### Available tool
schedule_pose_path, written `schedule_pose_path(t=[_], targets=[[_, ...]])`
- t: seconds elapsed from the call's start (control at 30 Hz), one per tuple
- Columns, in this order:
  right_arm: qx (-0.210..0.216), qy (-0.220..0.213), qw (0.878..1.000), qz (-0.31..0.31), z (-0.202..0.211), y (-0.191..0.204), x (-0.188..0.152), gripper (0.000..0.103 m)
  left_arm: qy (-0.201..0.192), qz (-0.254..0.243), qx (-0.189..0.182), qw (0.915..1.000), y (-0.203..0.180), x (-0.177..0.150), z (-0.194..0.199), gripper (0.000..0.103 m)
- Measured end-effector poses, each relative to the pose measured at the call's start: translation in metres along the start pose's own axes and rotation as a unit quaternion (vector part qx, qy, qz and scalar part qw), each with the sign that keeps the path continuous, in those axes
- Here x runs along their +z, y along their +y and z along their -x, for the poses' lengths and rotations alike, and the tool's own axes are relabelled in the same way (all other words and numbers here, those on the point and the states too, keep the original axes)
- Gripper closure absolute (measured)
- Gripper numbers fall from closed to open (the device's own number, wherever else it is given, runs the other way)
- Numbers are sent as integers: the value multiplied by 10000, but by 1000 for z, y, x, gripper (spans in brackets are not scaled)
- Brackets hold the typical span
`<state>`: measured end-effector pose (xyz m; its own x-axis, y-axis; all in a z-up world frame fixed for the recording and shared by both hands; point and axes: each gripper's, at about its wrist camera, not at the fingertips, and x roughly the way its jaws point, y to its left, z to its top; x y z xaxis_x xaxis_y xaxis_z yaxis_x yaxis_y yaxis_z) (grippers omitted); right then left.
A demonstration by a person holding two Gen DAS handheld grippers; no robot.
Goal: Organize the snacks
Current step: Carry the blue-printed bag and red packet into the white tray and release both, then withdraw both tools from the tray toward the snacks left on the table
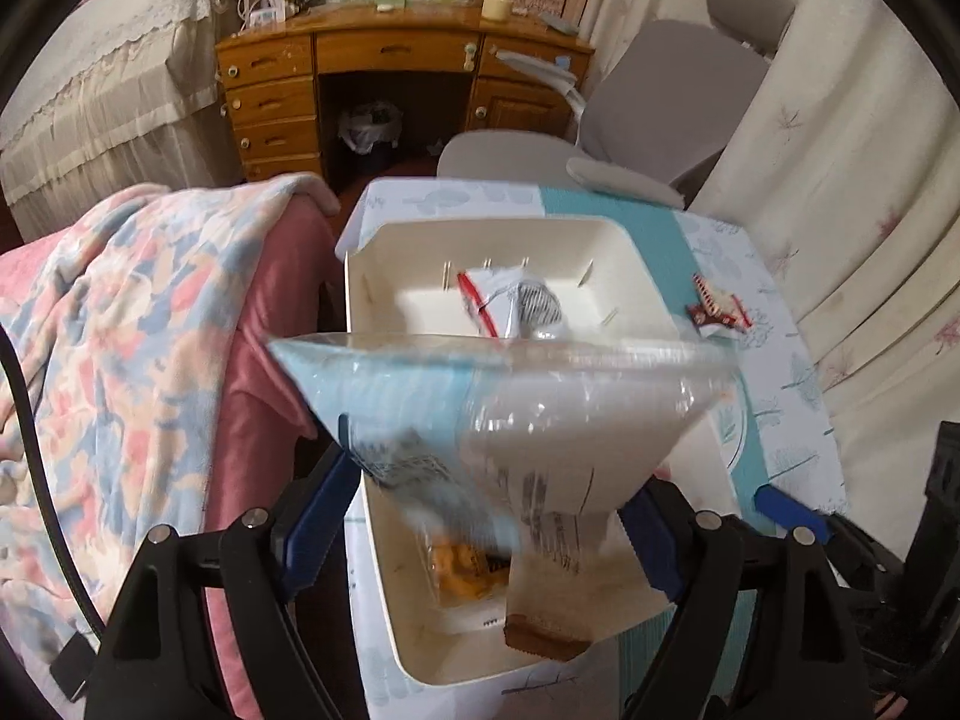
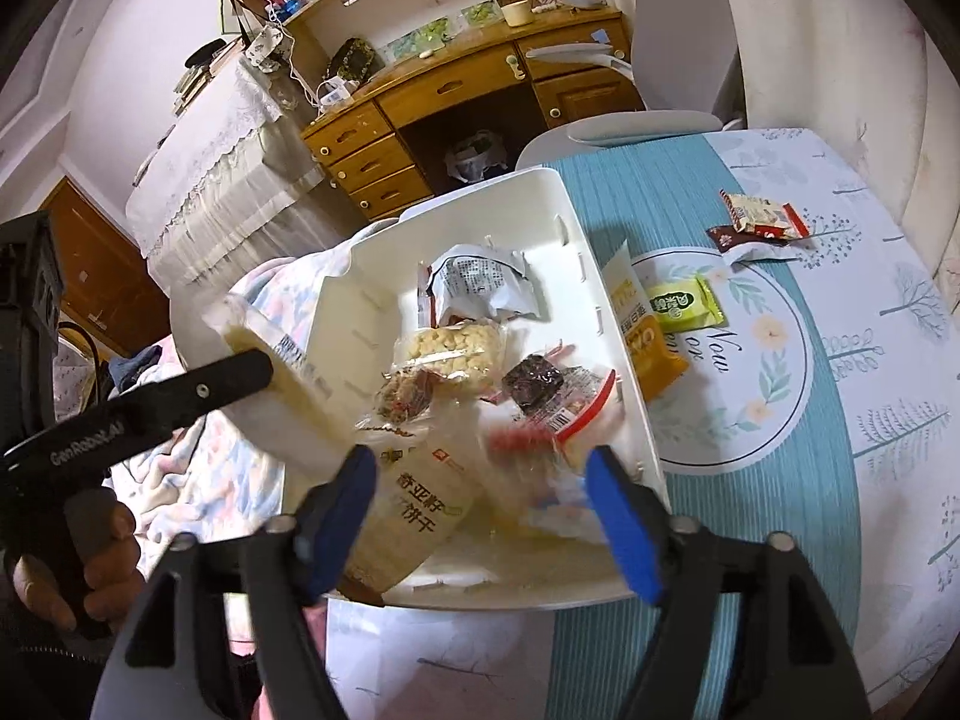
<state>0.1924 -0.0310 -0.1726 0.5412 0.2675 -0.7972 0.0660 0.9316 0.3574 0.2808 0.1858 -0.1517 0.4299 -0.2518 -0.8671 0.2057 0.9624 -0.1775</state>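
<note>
Left gripper [image 1: 492, 516] pinched clear snack bag [image 1: 510, 408] above white bin [image 2: 480, 198] — right gripper [image 2: 480, 504] jaws spread, nothing gripped.

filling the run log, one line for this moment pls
left gripper: shut on clear packet above white bin | right gripper: open over bin | green packet: on table

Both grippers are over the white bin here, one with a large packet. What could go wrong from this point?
1. The left gripper has a wide clear packet between its fingers above the white bin; it may land across the snacks and overhang the rim.
2. The right gripper hangs open close over a blurred small packet, and could knock it.
3. The green packet and others lie outside, easily missed.
</note>
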Motion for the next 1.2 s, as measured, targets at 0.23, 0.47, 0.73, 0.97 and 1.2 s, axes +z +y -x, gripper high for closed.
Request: schedule_pose_path(t=[0.23,0.47,0.73,0.97,1.2], targets=[[-22,70,10000,-34,3,-7,-2,26,98,226,32,9997,-1,-3,-4,20],[32,72,10000,-48,10,-21,-2,26,-50,315,-97,9994,-12,-2,6,9],[99,39,9999,44,26,-49,9,26,-97,502,-139,9986,-41,3,10,8],[7,-24,9997,255,44,-87,30,26,-213,532,-356,9977,-93,7,10,8],[-34,70,9996,257,56,-138,58,26,-339,571,-430,9969,-150,12,1,8]])
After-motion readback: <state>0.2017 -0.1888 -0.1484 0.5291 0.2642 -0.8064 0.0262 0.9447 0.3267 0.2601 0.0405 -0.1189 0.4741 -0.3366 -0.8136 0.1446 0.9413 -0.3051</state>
